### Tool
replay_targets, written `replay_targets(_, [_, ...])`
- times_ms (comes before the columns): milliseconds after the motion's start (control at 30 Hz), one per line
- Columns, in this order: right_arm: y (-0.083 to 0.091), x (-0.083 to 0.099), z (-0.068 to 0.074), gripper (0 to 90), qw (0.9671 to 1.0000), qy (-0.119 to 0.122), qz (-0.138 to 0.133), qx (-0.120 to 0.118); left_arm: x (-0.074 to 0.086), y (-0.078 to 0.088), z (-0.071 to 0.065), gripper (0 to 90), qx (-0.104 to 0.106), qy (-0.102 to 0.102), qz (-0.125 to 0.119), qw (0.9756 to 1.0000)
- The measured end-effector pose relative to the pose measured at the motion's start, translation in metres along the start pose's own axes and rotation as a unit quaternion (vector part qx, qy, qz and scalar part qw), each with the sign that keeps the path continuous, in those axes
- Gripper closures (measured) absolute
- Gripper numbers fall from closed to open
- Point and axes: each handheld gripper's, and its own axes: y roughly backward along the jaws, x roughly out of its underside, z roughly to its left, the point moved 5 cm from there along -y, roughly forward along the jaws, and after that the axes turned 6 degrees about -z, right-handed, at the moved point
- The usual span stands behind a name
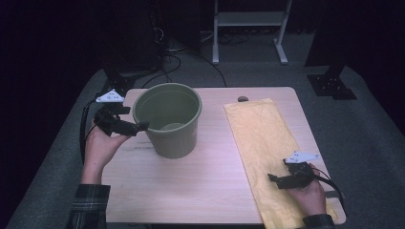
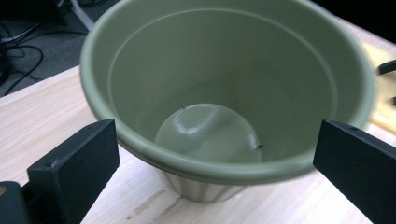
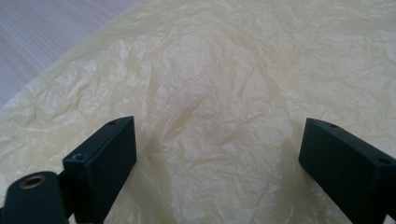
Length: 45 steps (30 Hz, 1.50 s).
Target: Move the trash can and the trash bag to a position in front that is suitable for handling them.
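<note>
A green plastic pot [image 1: 168,119] stands upright on the wooden table [image 1: 191,176], left of centre; its inside [image 2: 210,126] holds nothing. My left gripper [image 1: 142,127] is held level at the pot's left side, just below its rim, jaws wide apart with the near rim [image 2: 219,170] ahead between them and untouched. A crumpled yellow sheet [image 1: 267,143] lies flat along the table's right side. My right gripper [image 1: 273,180] hovers low over the sheet's near end [image 3: 219,116], open, nothing between its jaws.
A small dark knob [image 1: 242,99] sits on the table's far edge beyond the sheet. Cables and a white frame [image 1: 248,28] stand on the grey floor behind the table. Bare tabletop lies between pot and sheet.
</note>
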Motion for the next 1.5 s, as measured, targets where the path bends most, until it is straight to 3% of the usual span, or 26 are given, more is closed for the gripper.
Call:
replay_targets(533, [0.0,0.0,0.0,10.1,1.0,0.003,-0.001,-0.002,0.006,-0.026,0.021,0.0,-0.002,0.027,0.035,0.999])
replay_targets(633, [0.0,0.0,0.001,10.1,1.0,0.001,0.0,-0.003,0.008,-0.031,0.019,0.0,0.008,0.04,0.041,0.9983])
replay_targets(733, [0.0,0.0,0.001,10.1,1.0,0.001,0.0,-0.003,0.007,-0.033,0.016,0.0,0.015,0.037,0.037,0.9985])
replay_targets(1133, [0.0,0.0,0.001,10.1,1.0,0.001,0.0,-0.003,0.007,-0.037,-0.028,0.0,0.069,0.016,0.031,0.997])
replay_targets(1500, [0.0,0.0,0.001,10.1,1.0,0.0,0.0,-0.003,0.009,-0.04,-0.075,0.0,0.119,-0.002,0.019,0.9927])
